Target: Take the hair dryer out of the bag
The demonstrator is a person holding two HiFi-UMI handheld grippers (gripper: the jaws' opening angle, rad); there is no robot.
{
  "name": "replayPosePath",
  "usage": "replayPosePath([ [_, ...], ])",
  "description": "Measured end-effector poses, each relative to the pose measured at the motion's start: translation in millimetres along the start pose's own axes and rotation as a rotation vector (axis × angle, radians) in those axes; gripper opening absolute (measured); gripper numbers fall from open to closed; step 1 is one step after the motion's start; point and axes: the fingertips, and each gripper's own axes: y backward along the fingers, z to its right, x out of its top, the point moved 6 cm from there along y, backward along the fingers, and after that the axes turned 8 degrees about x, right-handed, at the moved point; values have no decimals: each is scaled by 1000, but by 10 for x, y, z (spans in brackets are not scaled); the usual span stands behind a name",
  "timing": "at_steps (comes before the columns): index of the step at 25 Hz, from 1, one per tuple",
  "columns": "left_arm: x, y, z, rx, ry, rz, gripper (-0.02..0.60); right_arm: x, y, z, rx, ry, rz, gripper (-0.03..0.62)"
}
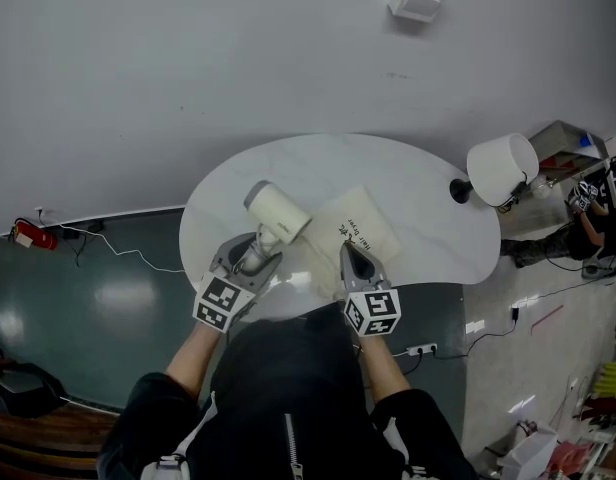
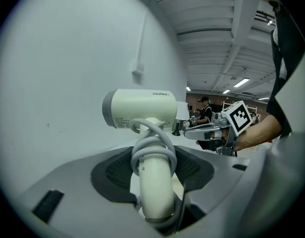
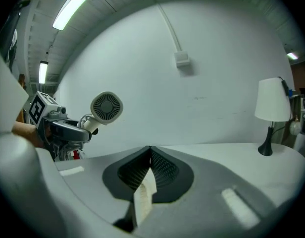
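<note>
- Hair dryer [image 2: 140,108], cream-white, stands with its handle between the 2 jaws of the left gripper [image 2: 155,180], which are set wide and clamp that handle; its grey cord [image 2: 153,139] is looped round the handle.
- In the head view it sits left of centre, just beside the bag [image 1: 360,230] and outside it.
- Right gripper [image 3: 149,168], at lower centre of the head view, has its jaws pressed together on a cream edge of the bag.
- Beyond both spreads the white oval table [image 1: 428,203]; a white-shaded lamp [image 1: 501,168] stands at its right end.
</note>
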Motion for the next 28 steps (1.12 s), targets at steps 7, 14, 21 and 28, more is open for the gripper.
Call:
replayPosePath([
  [7, 37, 108, -18, 16, 12, 33, 230, 186, 125, -77, 10, 28, 50, 3],
  [14, 20, 203, -40, 13, 13, 39, 230, 289, 188, -140, 21, 50, 70, 3],
  [21, 17, 244, -51, 8, 15, 38, 230, 245, 197, -147, 27, 43, 55, 3],
  [28, 0, 248, -19, 3, 13, 36, 230, 258, 217, -172, 31, 49, 58, 3],
])
